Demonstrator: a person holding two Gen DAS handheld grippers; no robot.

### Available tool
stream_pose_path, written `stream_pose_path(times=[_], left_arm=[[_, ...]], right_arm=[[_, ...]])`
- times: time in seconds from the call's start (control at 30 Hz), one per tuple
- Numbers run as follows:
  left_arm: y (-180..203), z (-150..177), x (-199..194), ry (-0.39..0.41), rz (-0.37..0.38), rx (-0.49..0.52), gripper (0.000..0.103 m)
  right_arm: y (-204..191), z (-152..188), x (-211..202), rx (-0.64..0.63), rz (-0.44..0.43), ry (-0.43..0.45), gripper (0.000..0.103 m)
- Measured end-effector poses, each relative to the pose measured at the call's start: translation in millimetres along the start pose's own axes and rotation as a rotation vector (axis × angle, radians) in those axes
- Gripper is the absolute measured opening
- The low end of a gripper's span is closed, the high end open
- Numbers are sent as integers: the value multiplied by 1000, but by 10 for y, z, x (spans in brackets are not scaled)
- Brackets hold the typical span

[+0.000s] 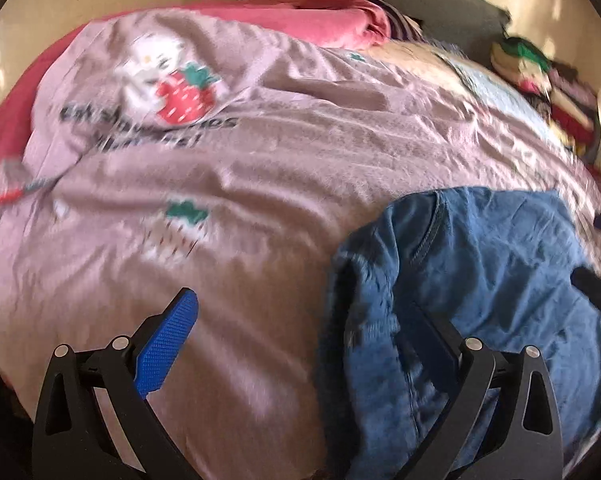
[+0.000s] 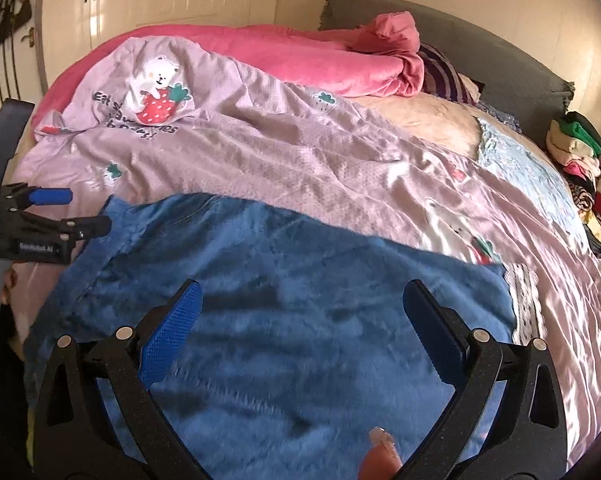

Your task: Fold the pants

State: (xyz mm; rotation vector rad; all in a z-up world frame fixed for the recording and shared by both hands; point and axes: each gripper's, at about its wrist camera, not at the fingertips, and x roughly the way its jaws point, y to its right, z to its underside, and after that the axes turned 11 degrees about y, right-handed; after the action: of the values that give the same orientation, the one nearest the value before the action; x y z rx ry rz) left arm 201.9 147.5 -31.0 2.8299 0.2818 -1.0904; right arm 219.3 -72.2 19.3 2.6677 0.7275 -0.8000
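Blue pants [image 2: 292, 312] lie spread on a lilac printed bed cover [image 2: 300, 152]. In the left wrist view the pants [image 1: 480, 280] lie at the right, bunched and blurred. My left gripper [image 1: 300, 312] is open, its left finger over the cover and its right finger on the pants' left edge. It also shows in the right wrist view [image 2: 80, 212] at the pants' upper left corner. My right gripper [image 2: 300, 300] is open and empty just above the middle of the pants.
A pink blanket [image 2: 300, 56] and a grey headboard [image 2: 480, 40] lie at the far side. A pile of folded clothes [image 2: 584, 176] stands at the right edge of the bed. White wardrobe doors [image 2: 160, 0] stand behind. A fingertip [image 2: 382, 452] shows at the bottom.
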Motion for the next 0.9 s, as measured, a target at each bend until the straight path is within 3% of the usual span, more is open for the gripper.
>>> stream_pose_path(times=[0.17,0.27,0.33,0.37,0.43,0.47,0.57,0.9], left_arm=[[66,12,313,-57,34,25,99],[54,36,372,-40,85,20,97],[38,32,367,-19,143,4,75],[30,28,367,-15,171,-6,58],[-1,23,361,-5,221,-31,41],[-17,18,358,0,243,-45,28],[-47,17,302,18,282,-67,24],[-52,20,-96,124,291,4,24]], right_arm=[[1,-104,286,-4,-17,-48,95],[-30,-145,416,-32,-32,-65,95],[-42,-155,496,-50,-36,-81,95],[-55,-163,536,-61,-40,-89,95],[-76,-179,615,-85,-41,-101,95],[-93,-188,650,-100,-41,-106,95],[-141,-223,752,-143,-41,-110,95],[-323,-278,966,-282,-77,-123,92]])
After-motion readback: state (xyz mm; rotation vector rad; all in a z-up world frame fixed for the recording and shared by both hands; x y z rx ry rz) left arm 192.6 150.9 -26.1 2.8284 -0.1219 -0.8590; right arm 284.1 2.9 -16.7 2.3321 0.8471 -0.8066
